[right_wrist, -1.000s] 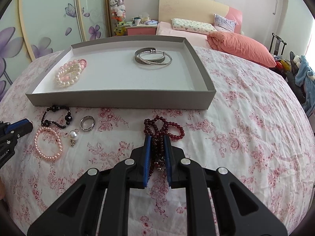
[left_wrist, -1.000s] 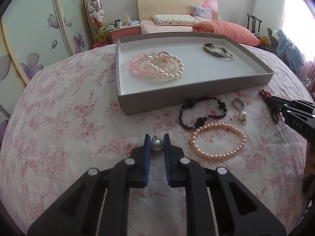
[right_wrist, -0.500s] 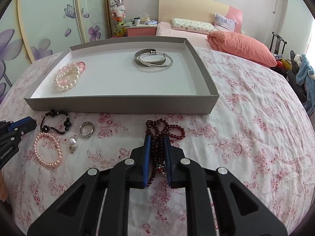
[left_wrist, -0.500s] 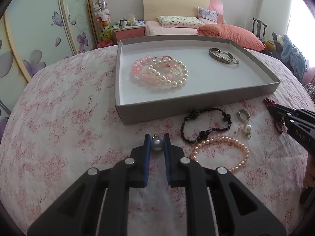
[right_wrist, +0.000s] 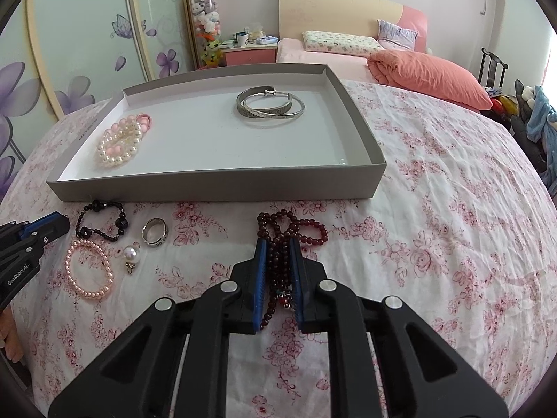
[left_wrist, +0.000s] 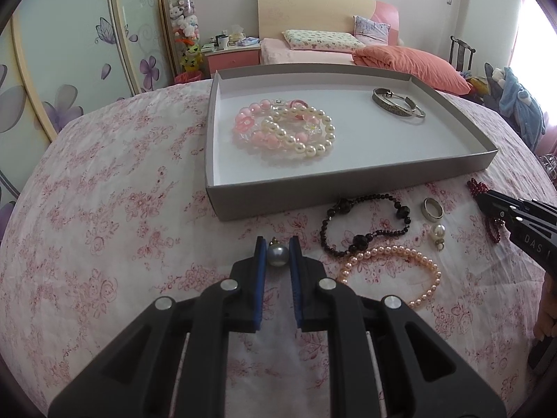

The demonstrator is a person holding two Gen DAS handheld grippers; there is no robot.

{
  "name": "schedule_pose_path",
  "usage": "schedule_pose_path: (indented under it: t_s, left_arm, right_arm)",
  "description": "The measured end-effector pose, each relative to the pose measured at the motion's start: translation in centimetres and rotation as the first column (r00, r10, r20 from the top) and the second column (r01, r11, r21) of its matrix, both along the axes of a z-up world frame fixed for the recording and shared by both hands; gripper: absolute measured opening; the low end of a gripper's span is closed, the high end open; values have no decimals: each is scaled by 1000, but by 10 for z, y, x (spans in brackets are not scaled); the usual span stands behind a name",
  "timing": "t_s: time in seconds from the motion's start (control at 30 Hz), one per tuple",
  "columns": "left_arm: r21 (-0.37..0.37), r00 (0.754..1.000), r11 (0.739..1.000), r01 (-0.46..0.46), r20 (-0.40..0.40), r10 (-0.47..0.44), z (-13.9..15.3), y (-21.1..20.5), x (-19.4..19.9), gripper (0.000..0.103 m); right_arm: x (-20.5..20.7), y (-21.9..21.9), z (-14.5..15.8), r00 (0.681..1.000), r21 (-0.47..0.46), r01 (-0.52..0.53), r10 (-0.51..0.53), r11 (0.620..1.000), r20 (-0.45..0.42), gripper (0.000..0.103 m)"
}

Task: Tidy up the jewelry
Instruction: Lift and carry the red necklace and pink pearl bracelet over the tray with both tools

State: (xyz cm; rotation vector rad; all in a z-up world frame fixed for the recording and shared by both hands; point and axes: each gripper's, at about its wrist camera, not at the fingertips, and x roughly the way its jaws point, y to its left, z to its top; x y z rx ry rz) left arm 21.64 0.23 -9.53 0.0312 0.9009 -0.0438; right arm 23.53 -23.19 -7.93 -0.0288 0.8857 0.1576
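Observation:
My left gripper (left_wrist: 277, 244) is shut on a grey pearl pendant (left_wrist: 277, 256) and holds it above the floral cloth, just before the grey tray (left_wrist: 348, 188). My right gripper (right_wrist: 277, 244) is shut on a dark red bead necklace (right_wrist: 289, 230), whose loops trail on the cloth in front of the tray (right_wrist: 216, 188). In the tray lie pink and white pearl bracelets (left_wrist: 285, 129) and silver bangles (left_wrist: 398, 107). On the cloth lie a black bead bracelet (left_wrist: 365, 224), a pink pearl bracelet (left_wrist: 390, 275), a silver ring (left_wrist: 432, 208) and a white pearl pendant (left_wrist: 438, 235).
The table is round and covered with a pink floral cloth (right_wrist: 452, 209). A bed with pillows (left_wrist: 323, 40) and a nightstand (left_wrist: 231, 57) stand behind it. The right gripper's body (left_wrist: 522, 223) shows at the right edge of the left wrist view.
My left gripper has lifted and moved nearer the tray with the grey pearl pendant. My right gripper has edged forward with the red necklace.

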Motion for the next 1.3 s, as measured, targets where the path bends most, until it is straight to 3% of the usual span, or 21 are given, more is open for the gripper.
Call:
schedule_pose_path:
  t_s: [0.4, 0.67, 0.97, 1.3]
  left_arm:
    - [5, 1000, 1000, 1, 1, -1, 0, 0, -1, 14]
    - [-23, 1000, 1000, 5, 26, -5, 9, 1, -7, 14]
    - [-86, 990, 996, 0, 140, 12, 48, 12, -27, 14]
    - [-118, 952, 993, 0, 304, 36, 99, 10, -48, 14]
  right_arm:
    - [0, -4, 1, 1000, 14, -5, 5, 1000, 3, 14]
    - [-15, 0, 15, 996, 23, -44, 42, 999, 82, 9]
    - [-33, -6, 55, 979, 95, -50, 30, 994, 204, 9]
    - [-48, -9, 108, 939, 171, -82, 18, 982, 344, 9]
